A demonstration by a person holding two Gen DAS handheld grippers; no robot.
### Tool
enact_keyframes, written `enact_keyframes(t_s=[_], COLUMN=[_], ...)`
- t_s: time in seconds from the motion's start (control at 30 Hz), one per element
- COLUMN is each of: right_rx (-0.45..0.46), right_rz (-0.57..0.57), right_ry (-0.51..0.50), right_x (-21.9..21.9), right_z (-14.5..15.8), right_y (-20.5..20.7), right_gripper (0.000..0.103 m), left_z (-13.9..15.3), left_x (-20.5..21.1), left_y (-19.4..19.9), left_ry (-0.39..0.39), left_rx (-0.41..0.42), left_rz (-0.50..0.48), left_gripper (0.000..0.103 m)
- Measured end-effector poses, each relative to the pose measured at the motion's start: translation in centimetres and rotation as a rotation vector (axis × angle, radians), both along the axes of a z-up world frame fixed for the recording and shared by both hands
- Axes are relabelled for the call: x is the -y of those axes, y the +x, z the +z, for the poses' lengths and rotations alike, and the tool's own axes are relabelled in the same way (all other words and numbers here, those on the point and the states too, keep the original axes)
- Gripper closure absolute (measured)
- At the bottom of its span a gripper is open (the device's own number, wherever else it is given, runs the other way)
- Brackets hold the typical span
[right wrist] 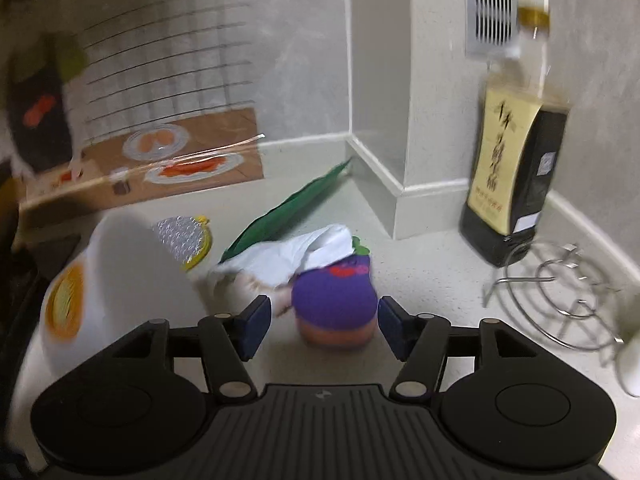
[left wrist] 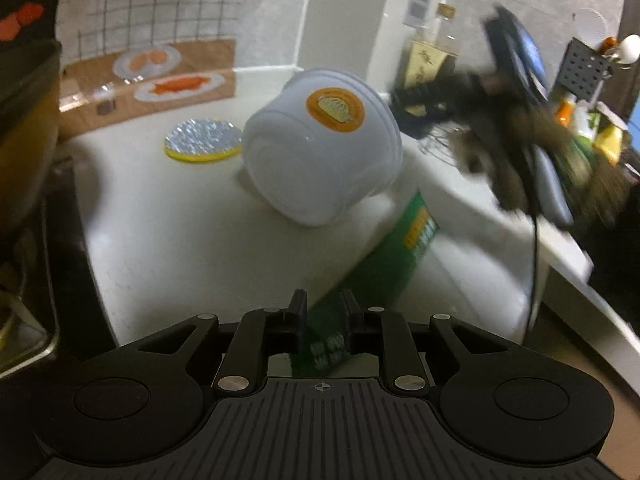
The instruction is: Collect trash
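A right gripper (right wrist: 323,316) with blue-padded jaws spread apart frames a purple eggplant-shaped toy (right wrist: 335,298) on a pale countertop (right wrist: 432,280). Crumpled white paper (right wrist: 296,258) lies against the toy, a green wrapper (right wrist: 292,208) behind, a dark bottle (right wrist: 516,168) at right.

The left gripper (left wrist: 323,312), a black two-finger tool with ribbed housing and round pivot caps, tilts downward over the pale countertop (left wrist: 180,240), its narrow black fingers (left wrist: 298,314) drawn close together and pinching the near end of a flat green packet (left wrist: 384,264) that slants away from it. The right gripper (right wrist: 323,320), built the same but with blue pads (right wrist: 256,316), also angles down toward that countertop, its jaws standing wide apart and gripping nothing. From the left one's camera, the right gripper shows as a blurred dark shape with a furry sleeve (left wrist: 552,140) behind it.
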State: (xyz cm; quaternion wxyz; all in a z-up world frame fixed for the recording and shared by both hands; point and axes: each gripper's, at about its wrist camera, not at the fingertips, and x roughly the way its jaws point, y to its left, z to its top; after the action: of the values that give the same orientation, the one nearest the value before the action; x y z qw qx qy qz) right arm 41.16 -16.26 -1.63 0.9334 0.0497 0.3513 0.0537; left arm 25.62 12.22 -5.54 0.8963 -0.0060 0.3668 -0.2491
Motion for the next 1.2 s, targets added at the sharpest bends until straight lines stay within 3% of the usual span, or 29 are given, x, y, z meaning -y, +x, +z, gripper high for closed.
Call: enact_keyframes(t_s=[0.13, 0.27, 0.4, 0.47, 0.5, 0.53, 0.63, 0.77, 0.93, 1.1, 1.2], right_rx=[-0.106, -0.225, -0.305, -0.340, -0.369, -0.386, -0.350, -0.259, -0.163, -0.161, -0.179], right_rz=[0.044, 0.008, -0.042, -0.049, -0.041, -0.030, -0.007, 0.002, 0.004, -0.058, -0.110], right_ry=[0.166, 0.160, 0.193, 0.218, 0.213, 0.202, 0.245, 0.302, 0.267, 0.232, 0.227], right_x=[0.1, -2.9, -4.3, -4.6, -4.9, -5.2, -4.6, -2.5, 0.0, 2.0, 3.0], right_z=[1.3, -0.3, -2.8, -3.7, -4.2, -4.2, -2.6, 1.9, 6.2, 5.7, 4.0], right_y=[6.6, 14.2, 18.3, 19.3, 19.7, 19.8, 18.1, 13.3, 5.1, -3.2, -7.4], right_gripper=[0.042, 0.041, 0.048, 0.061, 0.084, 0.090, 0.095, 0.096, 0.096, 0.096, 0.096], left_z=[-0.3, -0.6, -0.6, -0.7, -0.6, -0.6, -0.5, -1.0, -1.6, -1.8, -1.1], left_x=[-0.4, -0.6, -1.2, -1.4, -1.3, -1.2, -0.9, 0.1, 2.0, 3.2, 3.9], left_y=[0.7, 1.4, 1.4, 1.5, 1.6, 1.5, 1.5, 1.9, 1.6, 0.7, 0.5], left_ry=[-0.036, -0.038, -0.045, -0.051, -0.048, -0.043, -0.040, -0.021, 0.027, 0.028, 0.052], left_rx=[-0.022, -0.028, -0.021, -0.024, -0.024, -0.020, -0.020, -0.040, -0.056, -0.076, -0.024], left_rz=[-0.016, -0.025, -0.022, -0.023, -0.026, -0.032, -0.052, -0.067, -0.084, -0.102, -0.117], left_gripper=[0.082, 0.082, 0.082, 0.082, 0.082, 0.082, 0.082, 0.082, 0.082, 0.082, 0.082])
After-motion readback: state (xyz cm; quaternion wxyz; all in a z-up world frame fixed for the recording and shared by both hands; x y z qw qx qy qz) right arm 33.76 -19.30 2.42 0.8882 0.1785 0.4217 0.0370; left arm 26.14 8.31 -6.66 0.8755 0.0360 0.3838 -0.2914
